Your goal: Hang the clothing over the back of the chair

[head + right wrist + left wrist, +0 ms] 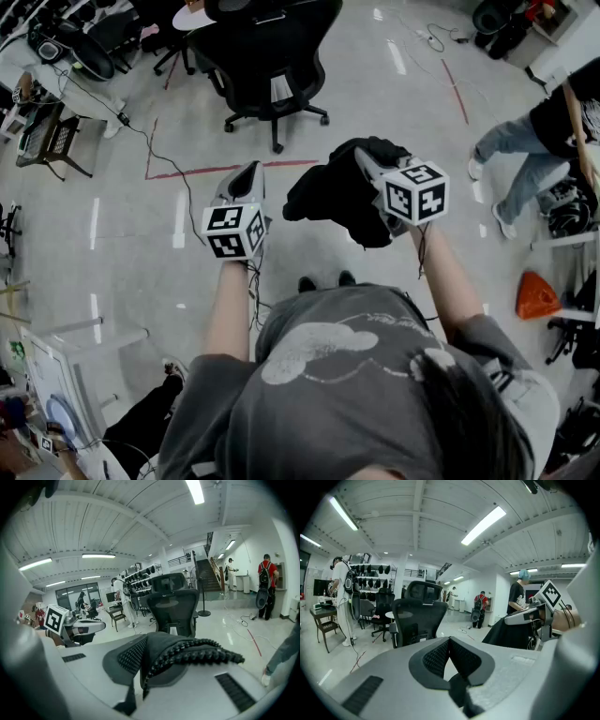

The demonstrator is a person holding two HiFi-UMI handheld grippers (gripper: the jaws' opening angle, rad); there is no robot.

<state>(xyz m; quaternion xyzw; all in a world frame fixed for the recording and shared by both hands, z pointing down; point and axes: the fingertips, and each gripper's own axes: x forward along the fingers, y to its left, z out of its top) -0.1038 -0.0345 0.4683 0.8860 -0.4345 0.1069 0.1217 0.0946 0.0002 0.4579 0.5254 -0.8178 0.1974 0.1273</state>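
a pale, glossy floor crossed by red tape lines fills the head view of an open workroom, with a black office chair standing on its castors at the top of the frame. below it a person in a grey shirt reaches both arms forward; the left claw is held out over bare floor with nothing in it, while the right claw is buried in a bundle of black clothing that hangs in the air beside it, well short of the chair. a second person in jeans stands at the right edge, near an orange bag. in the left gripper view, under long ceiling lights, the left claw's dark ribbed pads meet at their tips with nothing between them; the chair faces the camera straight ahead across open floor, and the clothing drapes from the right claw at the right side. in the right gripper view the right claw is clamped on a fold of the dark fabric, whose beaded edge trails over the right-hand jaw; the chair's mesh back rises just behind it, apart from the clothing, with the left claw off to the left.
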